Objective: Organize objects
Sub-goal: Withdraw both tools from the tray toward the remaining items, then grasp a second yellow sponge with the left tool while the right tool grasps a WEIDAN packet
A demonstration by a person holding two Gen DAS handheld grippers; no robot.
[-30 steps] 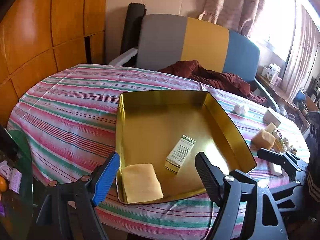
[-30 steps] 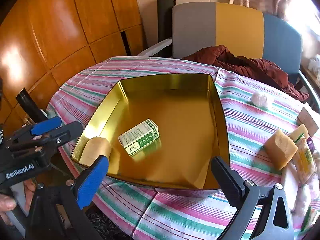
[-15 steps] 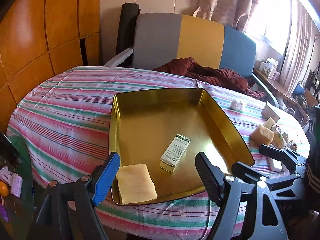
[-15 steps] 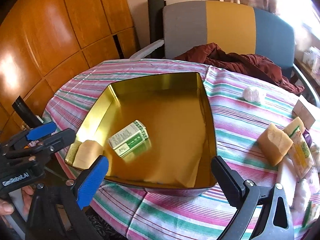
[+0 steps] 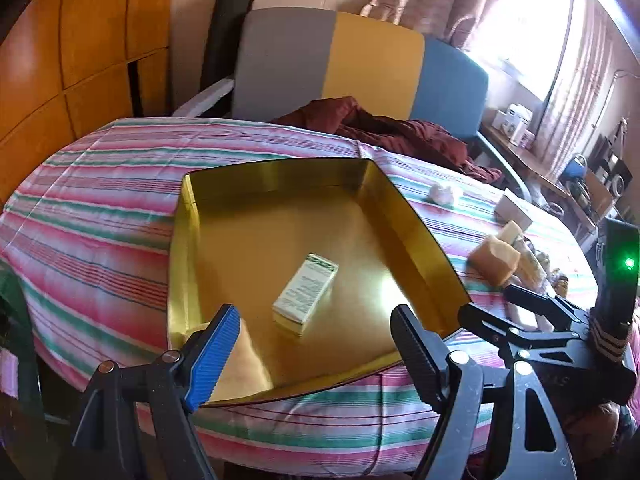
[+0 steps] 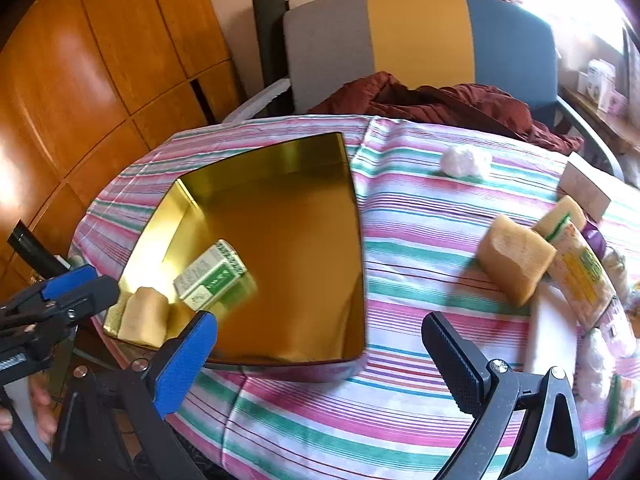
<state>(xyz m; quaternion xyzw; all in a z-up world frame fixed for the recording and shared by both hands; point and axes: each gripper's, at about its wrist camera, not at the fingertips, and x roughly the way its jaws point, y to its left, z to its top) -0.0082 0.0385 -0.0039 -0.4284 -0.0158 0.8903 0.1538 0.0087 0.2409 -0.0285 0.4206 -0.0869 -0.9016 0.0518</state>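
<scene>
At the centre of your left wrist view sits the shallow gold metal tray (image 5: 276, 184) on the pink-and-green striped tablecloth (image 5: 100, 208), and it already holds two things: a small white-and-green cardboard box (image 5: 306, 294) near the middle and a pale yellow sponge (image 5: 244, 360) in the near left corner. Your left gripper (image 5: 312, 354) hangs over the tray's near edge with jaws apart and nothing between them. Your right gripper (image 6: 320, 360) is likewise spread and empty, low in its frame over the cloth beside the tray.

By my reckoning you are early on: two items in, most left. The right wrist view shows that remainder clearly at the right of the frame: a tan sponge block (image 6: 516, 260), a yellow-labelled packet (image 6: 582, 276), a flat white bar (image 6: 550, 332) and, further back, a crumpled white wad (image 6: 464, 160). The left view squeezes these into its right margin, partly behind your other gripper.
</scene>
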